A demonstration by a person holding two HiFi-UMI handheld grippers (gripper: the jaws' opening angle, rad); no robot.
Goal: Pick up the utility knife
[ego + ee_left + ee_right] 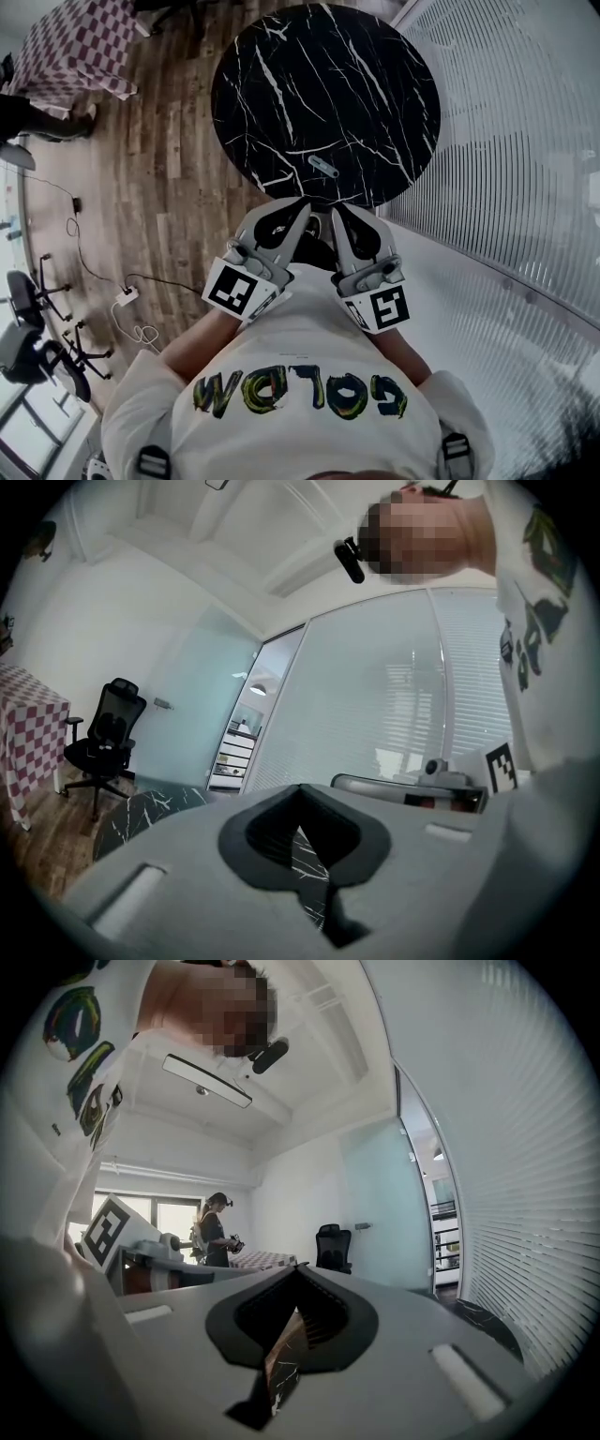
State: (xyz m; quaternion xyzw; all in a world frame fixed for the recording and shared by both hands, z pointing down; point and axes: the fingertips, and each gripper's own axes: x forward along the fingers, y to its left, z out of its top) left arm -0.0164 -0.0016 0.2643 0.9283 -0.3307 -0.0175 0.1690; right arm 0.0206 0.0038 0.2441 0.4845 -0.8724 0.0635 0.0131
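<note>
Grippers, the left gripper and the right gripper, hang side by side with jaws pressed together on nothing, likely just getting ready. Near them, the utility knife lies on the black table, untouched.

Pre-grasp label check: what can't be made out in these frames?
- utility knife: head view, too small to tell blade state.
- Knife in both gripper views: not seen; shut left tongs and right tongs fill the lower frame.
- table base: head view, covered by its own top.
</note>
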